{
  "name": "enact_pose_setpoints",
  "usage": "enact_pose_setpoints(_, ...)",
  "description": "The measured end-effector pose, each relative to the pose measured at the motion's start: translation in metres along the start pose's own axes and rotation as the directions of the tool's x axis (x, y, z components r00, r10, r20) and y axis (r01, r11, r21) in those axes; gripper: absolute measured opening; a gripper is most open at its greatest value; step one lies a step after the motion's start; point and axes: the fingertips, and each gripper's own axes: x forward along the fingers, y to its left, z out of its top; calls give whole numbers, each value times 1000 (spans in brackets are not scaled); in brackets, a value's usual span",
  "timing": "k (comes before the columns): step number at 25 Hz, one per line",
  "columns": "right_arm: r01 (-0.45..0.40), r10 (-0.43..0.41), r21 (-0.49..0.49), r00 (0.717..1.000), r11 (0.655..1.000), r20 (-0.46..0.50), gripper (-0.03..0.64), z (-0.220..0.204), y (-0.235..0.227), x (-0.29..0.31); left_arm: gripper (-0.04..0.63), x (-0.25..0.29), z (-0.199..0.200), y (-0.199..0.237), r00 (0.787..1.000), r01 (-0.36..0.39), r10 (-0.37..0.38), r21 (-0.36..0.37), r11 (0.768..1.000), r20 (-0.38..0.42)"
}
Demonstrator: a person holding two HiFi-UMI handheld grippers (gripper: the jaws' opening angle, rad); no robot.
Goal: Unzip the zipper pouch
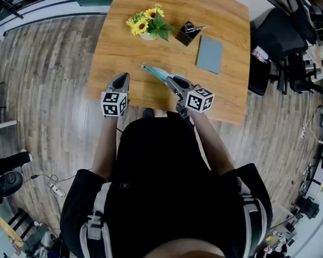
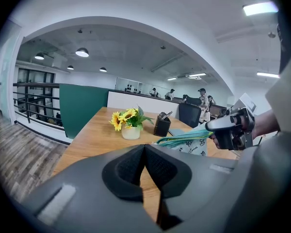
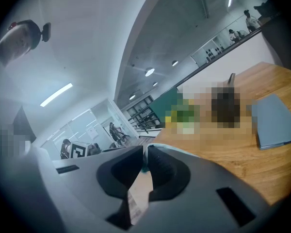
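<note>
right gripper: jaws clamped on one end of the zipper pouch; in the right gripper view a sliver of teal edge and pale fabric sits pinched between the pads.
left gripper: jaws together with nothing between them, as the left gripper view shows; it is over the near left part of the bench, apart from the pouch.
zipper pouch: held by its end at the right gripper, reaching away from it toward the flowers; seen from the left gripper view its teal zipper edge is on top and white printed fabric hangs below; whether its underside touches the bench cannot be told.
pouch in right gripper view: only the gripped strip shows, running down through the gap behind the pads.
bench: light wooden top standing on a wood-plank floor.
sunflowers: yellow blooms with green leaves in a small white pot, at the far middle of the bench, beyond the pouch.
pen holder: small black box just right of the flowers, something thin sticking out of it.
notebook: grey-blue, lying flat to the right of the pen holder, well apart from the pouch.
marker cubes: one on each gripper, facing the head camera.
person: black top, forearms reaching forward to both grippers.
</note>
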Motion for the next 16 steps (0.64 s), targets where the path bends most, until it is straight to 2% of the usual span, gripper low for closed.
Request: enact_pose_setpoints(16, 5, -5, -16, 1000, 1000, -9, 35, 1, 0, 4, -2, 0, 0, 4, 1000, 2, -2, -3, 1000, 1)
